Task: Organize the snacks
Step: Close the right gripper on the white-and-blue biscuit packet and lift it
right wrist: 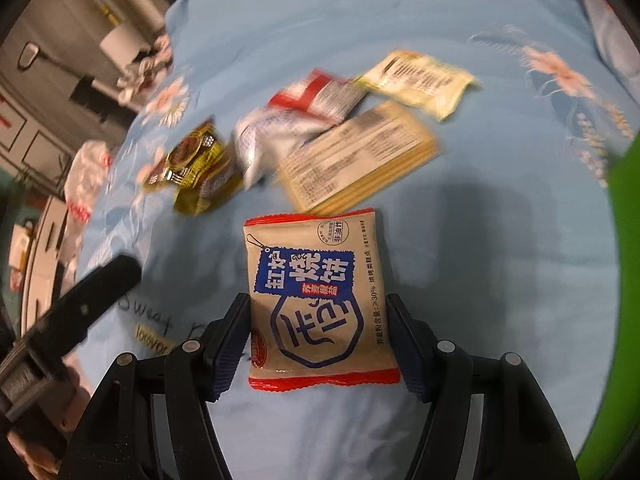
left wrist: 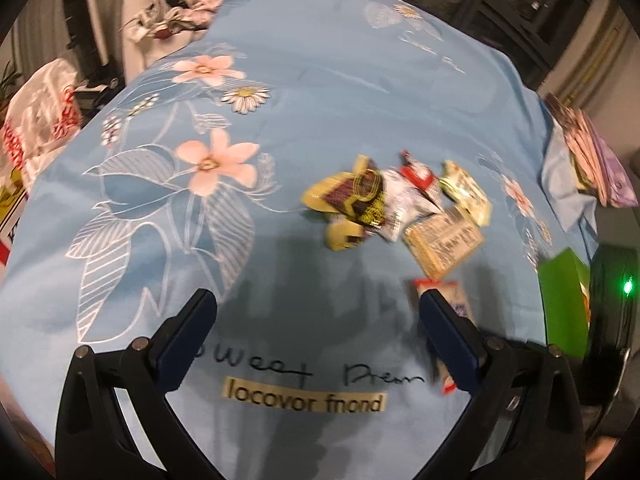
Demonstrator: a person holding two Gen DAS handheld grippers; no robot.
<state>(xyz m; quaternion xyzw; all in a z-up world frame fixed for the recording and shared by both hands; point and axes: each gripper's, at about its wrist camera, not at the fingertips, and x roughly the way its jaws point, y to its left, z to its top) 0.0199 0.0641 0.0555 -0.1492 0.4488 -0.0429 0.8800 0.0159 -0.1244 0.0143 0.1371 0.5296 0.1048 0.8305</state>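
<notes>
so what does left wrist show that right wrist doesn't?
Left wrist only: the open left tool over bare blue floral cloth, and purple packets at the cloth's far right edge.

Right wrist only: the front of the tan biscuit packet sharp, sitting between the right tool's fingers; contact isn't clear.

Both: the snack pile, including the yellow-brown packet and pale flat packet, plus the green box.

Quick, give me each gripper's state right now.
Left gripper: open, holding nothing, above the blue cloth.
Right gripper: shut on the tan snack packet, fingers pressed against both its sides.
</notes>
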